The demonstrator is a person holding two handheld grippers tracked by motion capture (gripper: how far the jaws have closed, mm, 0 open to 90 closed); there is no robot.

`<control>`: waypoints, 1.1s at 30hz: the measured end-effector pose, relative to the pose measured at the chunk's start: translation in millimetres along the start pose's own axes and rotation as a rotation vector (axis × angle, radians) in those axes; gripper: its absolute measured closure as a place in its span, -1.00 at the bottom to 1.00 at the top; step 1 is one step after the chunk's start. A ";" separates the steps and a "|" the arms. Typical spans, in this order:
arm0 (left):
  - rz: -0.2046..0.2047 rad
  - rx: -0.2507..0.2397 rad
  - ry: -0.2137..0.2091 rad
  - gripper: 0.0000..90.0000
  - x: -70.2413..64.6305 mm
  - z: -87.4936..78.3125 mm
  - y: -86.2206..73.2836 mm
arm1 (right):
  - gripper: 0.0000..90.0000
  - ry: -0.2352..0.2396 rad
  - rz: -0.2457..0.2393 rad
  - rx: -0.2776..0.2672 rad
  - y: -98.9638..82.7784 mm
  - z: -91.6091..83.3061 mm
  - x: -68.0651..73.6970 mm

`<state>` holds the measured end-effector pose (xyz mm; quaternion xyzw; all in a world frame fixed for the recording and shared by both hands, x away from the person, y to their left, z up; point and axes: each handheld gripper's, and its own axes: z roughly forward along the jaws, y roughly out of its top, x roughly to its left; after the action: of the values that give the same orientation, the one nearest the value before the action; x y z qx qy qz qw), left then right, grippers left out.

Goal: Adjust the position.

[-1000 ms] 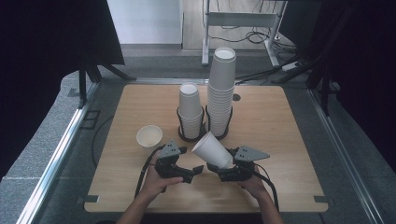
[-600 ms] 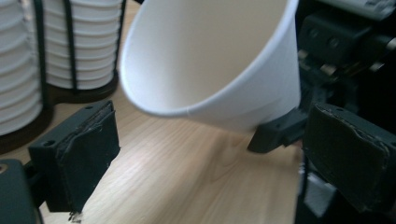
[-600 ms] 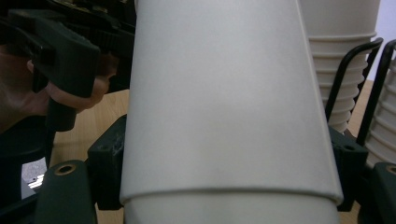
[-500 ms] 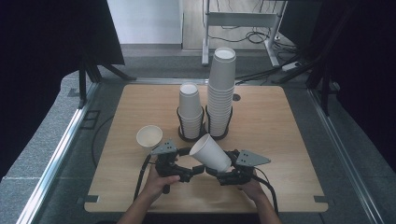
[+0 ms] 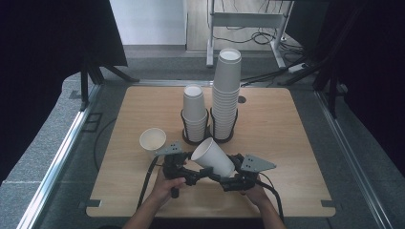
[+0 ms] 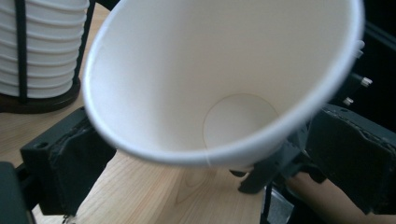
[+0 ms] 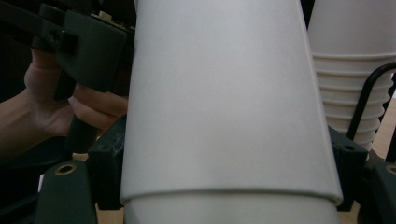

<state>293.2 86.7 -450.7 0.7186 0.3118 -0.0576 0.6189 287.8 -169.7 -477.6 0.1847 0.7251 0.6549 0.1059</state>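
A white paper cup (image 5: pixel 213 157) lies tilted in the air over the near part of the table, its mouth toward the left. My right gripper (image 5: pixel 229 176) is shut on its lower wall, and the black pads (image 7: pixel 108 163) press both sides of the cup (image 7: pixel 224 102). My left gripper (image 5: pixel 187 171) faces the cup's open mouth (image 6: pixel 196 84). Its jaws have just been opening and stand wide on either side of the rim, the pads (image 6: pixel 65 163) not clearly pressing it.
A short stack of cups (image 5: pixel 195 112) and a tall stack (image 5: pixel 227 95) stand in black wire holders at the middle of the wooden table (image 5: pixel 286 124). A single cup (image 5: pixel 153 140) stands upright left of my left gripper.
The right gripper and the cup have drifted slightly toward the table's near edge. The left hand has stayed put.
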 end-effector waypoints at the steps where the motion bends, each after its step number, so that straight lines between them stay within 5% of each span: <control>1: -0.005 -0.002 -0.005 -0.97 0.1 1.0 0.2 | -0.49 0.003 -0.003 0.001 0.2 0.4 0.9; 19: -0.029 -0.048 0.001 -0.85 2.9 12.6 1.4 | -0.49 0.010 -0.020 0.040 -6.2 10.5 5.4; 33: -0.085 -0.096 -0.002 -0.83 7.3 11.7 1.0 | -0.49 -0.005 -0.024 0.062 -10.1 14.9 6.0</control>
<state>303.1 78.6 -455.9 0.6742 0.3439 -0.0698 0.6499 286.9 -154.5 -488.8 0.1809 0.7470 0.6302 0.1099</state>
